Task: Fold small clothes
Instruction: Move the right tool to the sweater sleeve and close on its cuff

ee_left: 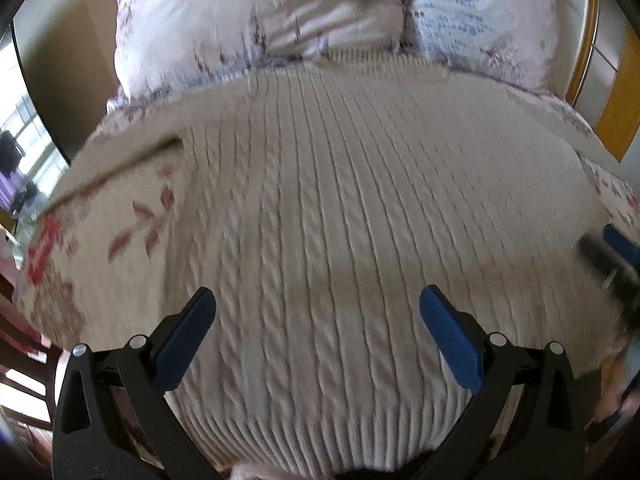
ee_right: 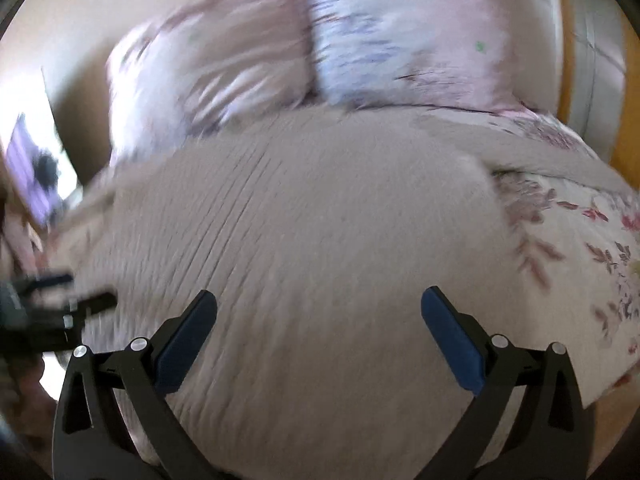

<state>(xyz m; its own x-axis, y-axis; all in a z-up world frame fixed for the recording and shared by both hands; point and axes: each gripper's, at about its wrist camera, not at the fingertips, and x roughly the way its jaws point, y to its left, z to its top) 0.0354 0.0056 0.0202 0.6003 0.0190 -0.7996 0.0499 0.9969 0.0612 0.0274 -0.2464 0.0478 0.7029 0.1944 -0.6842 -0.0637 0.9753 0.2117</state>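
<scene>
— While both claws hang over the bed, what do they hold?
— Nothing: left gripper (ee_left: 318, 336) and right gripper (ee_right: 319, 336) gape wide, the cream cable-knit sweater (ee_left: 320, 208) spread flat beneath, on the floral quilt (ee_right: 568, 240).

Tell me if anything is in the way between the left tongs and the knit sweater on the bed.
Nothing visible. The left tongs are open right over the cream cable-knit sweater, which lies spread flat on the floral bedspread. The pillows sit beyond its far edge, and the right tongs are off to the side.
</scene>
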